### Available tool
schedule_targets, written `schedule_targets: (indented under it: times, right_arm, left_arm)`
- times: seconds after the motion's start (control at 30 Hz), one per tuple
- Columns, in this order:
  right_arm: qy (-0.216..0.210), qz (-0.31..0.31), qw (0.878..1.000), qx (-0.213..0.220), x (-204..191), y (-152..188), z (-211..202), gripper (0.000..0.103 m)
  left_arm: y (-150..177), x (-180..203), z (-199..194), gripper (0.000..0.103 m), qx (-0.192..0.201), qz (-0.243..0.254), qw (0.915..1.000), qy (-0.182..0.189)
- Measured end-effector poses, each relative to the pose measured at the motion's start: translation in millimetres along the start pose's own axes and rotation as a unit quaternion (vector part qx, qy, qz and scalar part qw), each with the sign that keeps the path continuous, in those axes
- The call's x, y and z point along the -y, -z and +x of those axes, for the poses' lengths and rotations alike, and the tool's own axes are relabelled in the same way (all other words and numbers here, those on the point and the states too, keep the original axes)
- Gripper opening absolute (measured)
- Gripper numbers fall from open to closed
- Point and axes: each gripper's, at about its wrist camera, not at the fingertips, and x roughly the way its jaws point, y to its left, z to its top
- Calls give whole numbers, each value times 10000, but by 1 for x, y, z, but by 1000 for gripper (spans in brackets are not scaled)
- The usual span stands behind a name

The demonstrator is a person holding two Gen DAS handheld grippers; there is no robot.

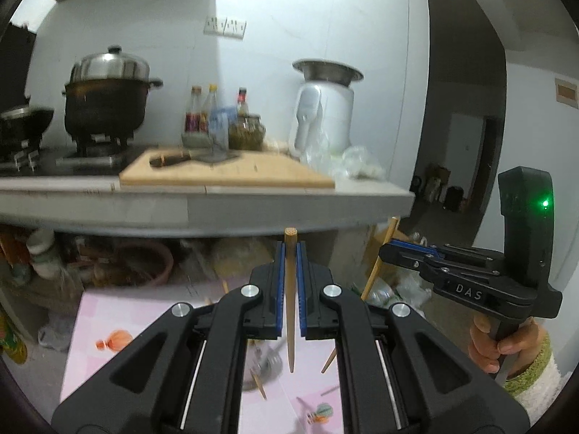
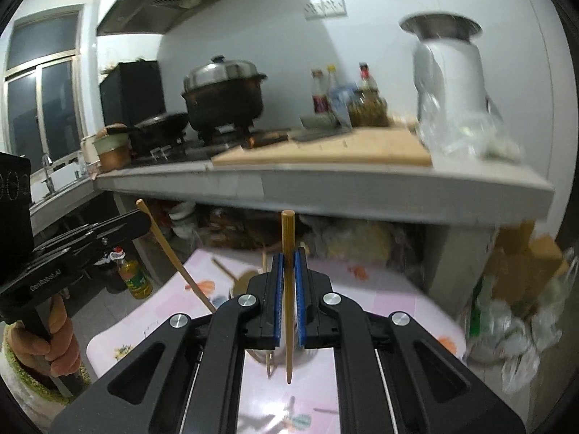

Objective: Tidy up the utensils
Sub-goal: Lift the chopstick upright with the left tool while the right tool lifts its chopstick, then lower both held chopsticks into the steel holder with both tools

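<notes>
My left gripper (image 1: pixel 290 249) is shut on a wooden chopstick (image 1: pixel 290 311) that stands upright between its blue pads, tip down, above a pink patterned table (image 1: pixel 97 325). My right gripper (image 2: pixel 288 256) is shut on a second wooden chopstick (image 2: pixel 288 289), also upright and tip down. In the left wrist view the right gripper (image 1: pixel 392 249) is at the right, its chopstick (image 1: pixel 376 271) slanting. In the right wrist view the left gripper (image 2: pixel 141 218) is at the left with its chopstick (image 2: pixel 173 256). More chopsticks (image 1: pixel 258 385) and a metal utensil (image 1: pixel 269 361) lie on the table below.
A tiled kitchen counter (image 1: pixel 202 202) runs across ahead, with a cutting board (image 1: pixel 224 173), a knife (image 1: pixel 170 159), a pot on a stove (image 1: pixel 105 105), sauce bottles (image 1: pixel 213 115) and a white appliance (image 1: pixel 325 115). Clutter fills the space under the counter. Plastic bags (image 2: pixel 514 325) lie at the right.
</notes>
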Motion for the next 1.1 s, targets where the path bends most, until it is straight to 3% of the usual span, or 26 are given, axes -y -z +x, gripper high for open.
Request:
schedule_targets:
  times: [0.17, 0.37, 0.67, 1.1]
  right_arm:
    - [-95, -144, 9998, 92, -9, -30, 16, 7]
    - [-105, -266, 9995, 103, -18, -51, 48, 7]
    - [-205, -150, 9996, -111, -15, -53, 104, 7]
    - [-312, -109, 9989, -347, -13, -43, 145, 7]
  left_arm:
    - [-27, -10, 8, 5, 258, 3, 9996, -89]
    - [-39, -28, 35, 5, 330, 1, 9990, -315]
    - [-20, -60, 76, 5, 136, -116, 9983, -551]
    - [-1, -76, 105, 5, -90, -93, 9982, -584]
